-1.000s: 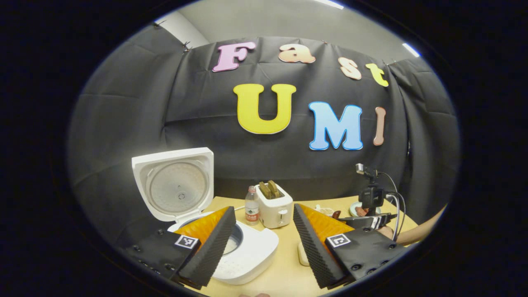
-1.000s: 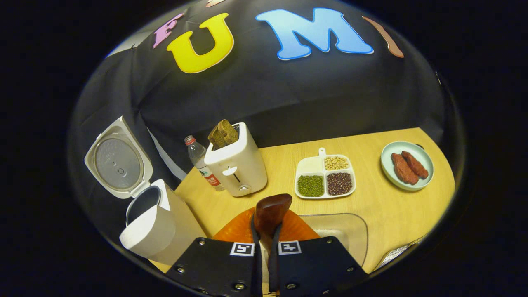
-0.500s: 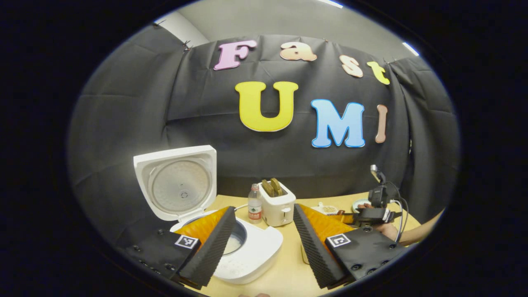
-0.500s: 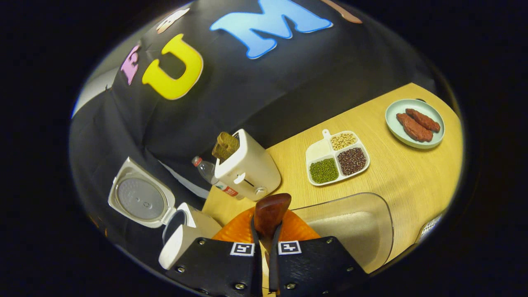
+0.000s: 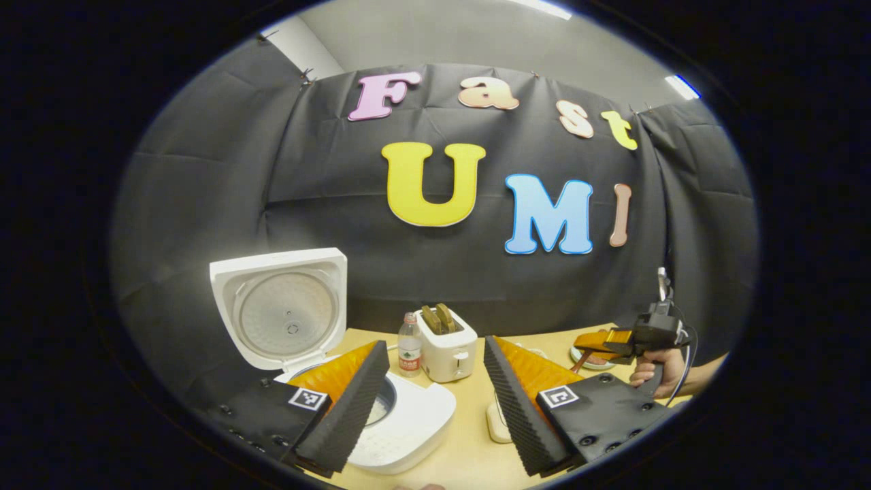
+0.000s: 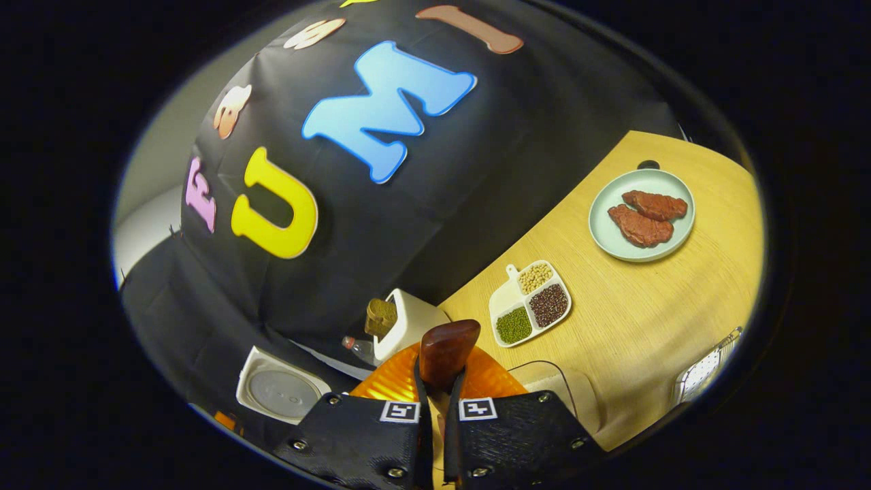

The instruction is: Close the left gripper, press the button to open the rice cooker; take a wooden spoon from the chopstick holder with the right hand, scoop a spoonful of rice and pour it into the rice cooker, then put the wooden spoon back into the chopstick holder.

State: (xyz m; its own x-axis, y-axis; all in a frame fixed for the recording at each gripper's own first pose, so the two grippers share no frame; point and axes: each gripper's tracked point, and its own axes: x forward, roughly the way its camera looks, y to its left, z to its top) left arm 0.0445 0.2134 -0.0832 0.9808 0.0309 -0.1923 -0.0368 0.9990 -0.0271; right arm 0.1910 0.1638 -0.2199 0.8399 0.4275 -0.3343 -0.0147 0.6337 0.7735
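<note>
Spoon [image 6: 446,348], dark reddish-brown wood, glossy, clamped in right gripper [image 6: 439,381].

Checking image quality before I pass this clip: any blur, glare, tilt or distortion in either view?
Left gripper view: sharp and level, with fisheye bowing at the edges and ceiling lights glaring at the top; the open rice cooker is evenly lit. Right gripper view: strongly tilted, so the table slopes; the wooden spoon is in focus, with a soft sheen.
</note>
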